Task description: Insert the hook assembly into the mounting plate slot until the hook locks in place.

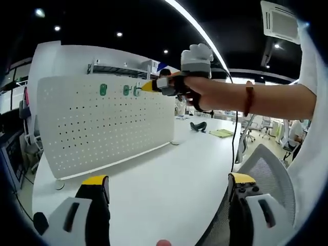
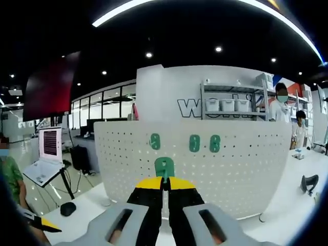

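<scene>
A white perforated mounting plate stands upright on the white table. Three green hooks hang along its top row. My right gripper is shut on another green hook, held in front of the plate below that row. Seen from the left gripper view, a hand carries the right gripper, whose yellow tips sit beside the rightmost hook. My left gripper is open and holds nothing, low over the table and well back from the plate.
A mesh chair back is at the table's right edge. A black object lies on the table beyond the plate's end. A laptop on a stand and a black mouse are to the left. Shelves with bins stand behind.
</scene>
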The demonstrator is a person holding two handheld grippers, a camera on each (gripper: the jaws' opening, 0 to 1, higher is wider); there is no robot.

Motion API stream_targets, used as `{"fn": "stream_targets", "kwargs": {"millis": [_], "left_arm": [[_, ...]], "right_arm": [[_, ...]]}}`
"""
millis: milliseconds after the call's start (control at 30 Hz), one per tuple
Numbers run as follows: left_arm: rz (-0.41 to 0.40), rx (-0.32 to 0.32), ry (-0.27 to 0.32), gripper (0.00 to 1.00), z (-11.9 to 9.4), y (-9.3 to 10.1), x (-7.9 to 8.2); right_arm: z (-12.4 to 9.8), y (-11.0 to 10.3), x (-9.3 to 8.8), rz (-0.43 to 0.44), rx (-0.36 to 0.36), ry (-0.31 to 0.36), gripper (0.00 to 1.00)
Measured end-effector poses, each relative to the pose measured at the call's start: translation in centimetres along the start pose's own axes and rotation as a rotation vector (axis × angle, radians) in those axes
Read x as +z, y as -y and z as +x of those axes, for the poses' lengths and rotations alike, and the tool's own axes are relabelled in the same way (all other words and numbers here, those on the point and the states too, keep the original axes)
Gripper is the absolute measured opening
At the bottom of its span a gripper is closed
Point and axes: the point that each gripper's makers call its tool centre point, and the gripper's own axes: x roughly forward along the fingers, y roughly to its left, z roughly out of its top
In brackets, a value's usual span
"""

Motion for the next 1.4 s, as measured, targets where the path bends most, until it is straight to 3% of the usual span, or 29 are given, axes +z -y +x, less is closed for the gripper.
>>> {"fn": "stream_targets", "kwargs": {"millis": [867, 1400], "left_arm": [[0.018, 0.003, -0.029, 1.0, -0.6, -0.6, 0.0], [-0.001, 0.013, -0.024, 1.0, -0.8, -1.5, -0.1]], "right_arm": [[4.0, 0.2, 2.2, 0.069, -0.062, 0.036, 0.01], [6.0, 0.0, 1.6, 0.084, -0.094, 0.015, 0.01]]}}
